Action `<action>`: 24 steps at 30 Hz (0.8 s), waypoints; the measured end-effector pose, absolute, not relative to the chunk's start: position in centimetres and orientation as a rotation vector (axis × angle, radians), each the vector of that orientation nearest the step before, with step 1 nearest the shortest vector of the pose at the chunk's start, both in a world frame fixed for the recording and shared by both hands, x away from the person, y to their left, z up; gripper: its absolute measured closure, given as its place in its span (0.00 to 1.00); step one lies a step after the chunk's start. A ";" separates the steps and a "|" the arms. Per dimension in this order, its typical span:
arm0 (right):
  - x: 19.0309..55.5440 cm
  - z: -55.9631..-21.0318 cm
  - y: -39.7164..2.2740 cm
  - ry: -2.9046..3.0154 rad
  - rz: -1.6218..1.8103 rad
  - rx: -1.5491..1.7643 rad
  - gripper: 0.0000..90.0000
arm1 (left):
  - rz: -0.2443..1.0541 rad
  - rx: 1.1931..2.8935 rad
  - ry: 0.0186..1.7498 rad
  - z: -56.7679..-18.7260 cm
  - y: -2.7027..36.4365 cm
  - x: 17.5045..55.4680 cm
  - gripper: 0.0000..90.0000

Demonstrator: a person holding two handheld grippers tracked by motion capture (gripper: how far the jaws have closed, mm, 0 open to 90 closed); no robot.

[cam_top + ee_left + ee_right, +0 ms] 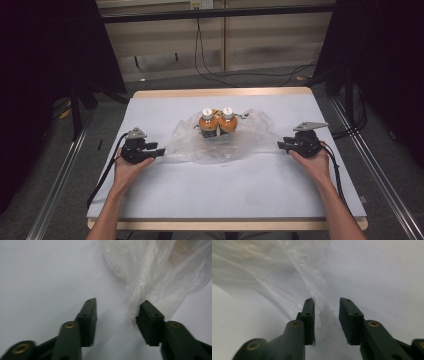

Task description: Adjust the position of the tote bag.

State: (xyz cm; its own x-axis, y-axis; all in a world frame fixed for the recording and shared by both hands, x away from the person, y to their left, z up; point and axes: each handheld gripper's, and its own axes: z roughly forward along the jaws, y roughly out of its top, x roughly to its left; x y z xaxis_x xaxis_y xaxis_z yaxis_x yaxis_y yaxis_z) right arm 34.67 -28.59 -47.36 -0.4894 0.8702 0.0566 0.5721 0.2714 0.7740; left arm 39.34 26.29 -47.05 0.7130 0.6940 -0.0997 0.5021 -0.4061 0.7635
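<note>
A clear plastic bag (pixel 187 145) lies spread on the pale blue table top (pixel 225 195), and two orange bottles with white caps (pixel 207 123) (pixel 228 121) stand side by side inside it. My left gripper (pixel 161 151) rests at the bag's left end. In the left gripper view this gripper (pixel 119 302) is open, and a bunched fold of the bag (pixel 155 272) leans against its right-hand jaw. My right gripper (pixel 281 146) rests at the bag's right end. It (pixel 327 300) is open too, with a thin strip of the bag (pixel 287 277) running loosely down between its jaws.
A wooden rim (pixel 220 92) edges the table. Black curtains hang at both sides. Cables (pixel 210 70) trail over the grey floor behind the table, and metal rails (pixel 60 175) run along either side of it.
</note>
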 end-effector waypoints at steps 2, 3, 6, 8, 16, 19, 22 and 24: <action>34.5 -46.9 -28.7 2.141 1.124 1.304 0.57 | 0.293 2.042 0.901 -46.7 26.6 39.1 0.49; 34.5 -46.9 -28.7 2.141 1.124 1.304 0.57 | 0.293 2.042 0.901 -46.7 26.6 39.1 0.46; 34.2 -46.4 -28.9 2.117 1.162 1.298 0.49 | 0.285 2.003 0.890 -46.2 26.9 38.9 0.41; 34.0 -46.0 -28.8 2.114 1.182 1.284 0.44 | 0.273 1.970 0.878 -45.9 27.2 38.9 0.41; 33.8 -45.2 -28.5 2.105 1.241 1.255 0.40 | 0.213 1.860 0.844 -44.6 27.8 38.5 0.38; 33.5 -44.5 -28.1 2.091 1.285 1.244 0.42 | 0.203 1.810 0.823 -43.9 28.1 38.1 0.40; 33.4 -44.2 -27.8 2.098 1.288 1.228 0.47 | 0.194 1.813 0.782 -43.2 27.5 37.7 0.48; 33.4 -43.9 -27.5 2.101 1.318 1.214 0.53 | 0.195 1.836 0.749 -42.9 26.9 37.6 0.57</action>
State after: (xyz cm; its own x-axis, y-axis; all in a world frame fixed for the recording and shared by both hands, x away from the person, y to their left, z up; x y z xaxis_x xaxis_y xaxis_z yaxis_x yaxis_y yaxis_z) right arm 33.37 -27.46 -43.95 -0.5559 0.8222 0.1224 0.4677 0.1876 0.8637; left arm 37.57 26.85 -42.85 0.7873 0.5776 -0.2158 0.3987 -0.2099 0.8928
